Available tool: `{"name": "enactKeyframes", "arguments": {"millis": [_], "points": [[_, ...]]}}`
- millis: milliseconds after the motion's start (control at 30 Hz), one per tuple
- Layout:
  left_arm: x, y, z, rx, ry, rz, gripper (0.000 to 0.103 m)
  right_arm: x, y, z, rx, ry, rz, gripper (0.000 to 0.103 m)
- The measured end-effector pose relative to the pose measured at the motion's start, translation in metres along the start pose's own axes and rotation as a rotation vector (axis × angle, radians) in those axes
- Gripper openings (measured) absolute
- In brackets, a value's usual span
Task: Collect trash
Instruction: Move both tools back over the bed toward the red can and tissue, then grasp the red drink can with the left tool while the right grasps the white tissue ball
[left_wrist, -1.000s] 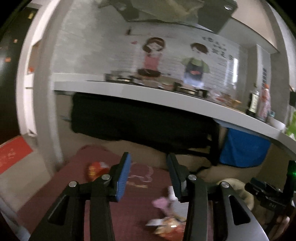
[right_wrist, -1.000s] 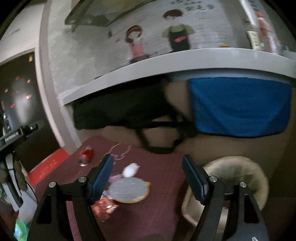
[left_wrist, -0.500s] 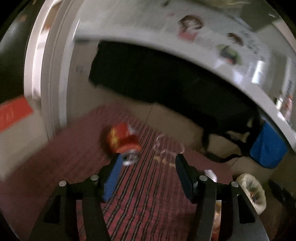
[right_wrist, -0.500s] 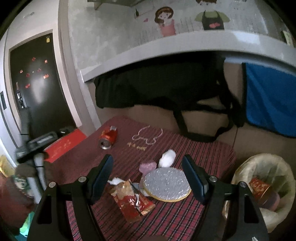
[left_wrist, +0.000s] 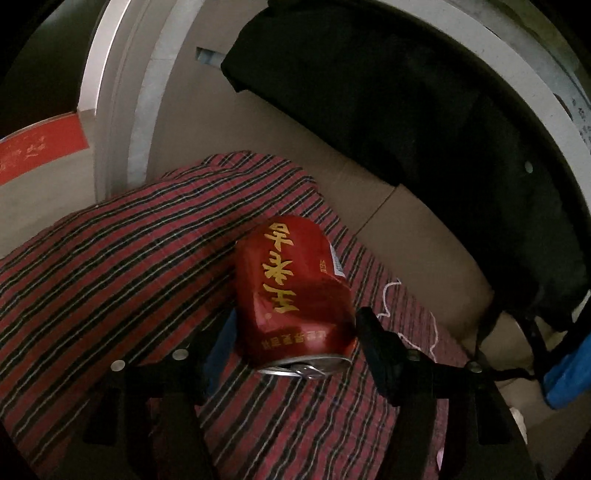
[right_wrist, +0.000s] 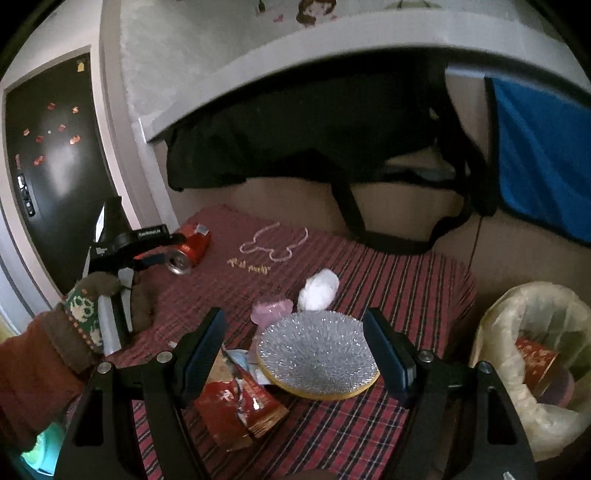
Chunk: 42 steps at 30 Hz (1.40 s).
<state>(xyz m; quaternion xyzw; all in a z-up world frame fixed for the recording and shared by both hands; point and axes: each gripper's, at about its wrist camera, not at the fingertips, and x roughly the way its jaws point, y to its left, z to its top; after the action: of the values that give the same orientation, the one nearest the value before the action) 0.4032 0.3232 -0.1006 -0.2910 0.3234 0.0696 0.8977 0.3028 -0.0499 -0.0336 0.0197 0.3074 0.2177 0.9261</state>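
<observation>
A dented red drink can (left_wrist: 295, 295) lies on its side on the red plaid cloth (left_wrist: 110, 277). My left gripper (left_wrist: 295, 343) has come down around its near end. The jaws are opening, and the can lies between the fingers with a pad close on each side. In the right wrist view the same can (right_wrist: 194, 243) sits at the cloth's far left with the left gripper (right_wrist: 168, 246) on it. My right gripper (right_wrist: 295, 325) hangs open over a silver round board with a gold rim (right_wrist: 317, 354). Nothing is between its fingers. A torn red wrapper (right_wrist: 236, 406) lies by its left finger.
A pink scrap (right_wrist: 271, 312) and a white wad (right_wrist: 319, 290) lie behind the board. A bag-lined bin (right_wrist: 495, 332) holding red trash stands at the right. Black bags (right_wrist: 295, 147) hang under a grey counter. A person's knitted sleeve (right_wrist: 81, 317) is at the left.
My left gripper swept down to the red can and its jaws widened; the can now lies between the fingers. My right gripper sank closer to the silver board.
</observation>
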Motion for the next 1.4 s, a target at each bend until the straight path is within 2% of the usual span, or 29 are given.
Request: {"name": "enactKeyframes", "arguments": {"millis": [200, 367, 467, 633, 700, 800, 1067, 1233, 1300, 1400], "points": [[0.003, -0.003, -0.001, 0.018, 0.012, 0.012, 0.066, 0.019, -0.006, -0.006, 0.027, 0.045, 0.014, 0.074], [-0.011, -0.008, -0.004, 0.067, 0.010, 0.051, 0.065, 0.022, -0.008, -0.015, 0.056, 0.081, 0.049, 0.074], [-0.035, -0.012, -0.014, 0.119, -0.015, 0.058, 0.065, 0.018, -0.009, -0.017, 0.053, 0.082, 0.039, 0.074], [-0.095, -0.032, -0.054, 0.280, -0.070, 0.068, 0.065, 0.011, -0.011, -0.018, 0.060, 0.081, 0.030, 0.074], [-0.120, -0.042, -0.075, 0.342, -0.081, 0.053, 0.065, 0.011, -0.012, -0.019, 0.058, 0.088, 0.027, 0.074], [-0.149, -0.049, -0.098, 0.381, -0.087, 0.024, 0.065, 0.013, -0.010, -0.018, 0.045, 0.102, 0.022, 0.074], [-0.190, -0.052, -0.124, 0.389, -0.135, -0.001, 0.064, 0.026, -0.005, -0.002, 0.008, 0.114, -0.009, 0.074], [-0.191, -0.045, -0.131, 0.373, -0.148, -0.011, 0.064, 0.053, 0.004, 0.014, -0.003, 0.123, -0.045, 0.071], [-0.190, -0.041, -0.134, 0.366, -0.149, -0.015, 0.064, 0.064, 0.002, 0.021, 0.005, 0.128, -0.046, 0.067], [-0.191, -0.041, -0.135, 0.358, -0.159, -0.023, 0.064, 0.084, -0.006, 0.035, 0.038, 0.126, -0.069, 0.067]]}}
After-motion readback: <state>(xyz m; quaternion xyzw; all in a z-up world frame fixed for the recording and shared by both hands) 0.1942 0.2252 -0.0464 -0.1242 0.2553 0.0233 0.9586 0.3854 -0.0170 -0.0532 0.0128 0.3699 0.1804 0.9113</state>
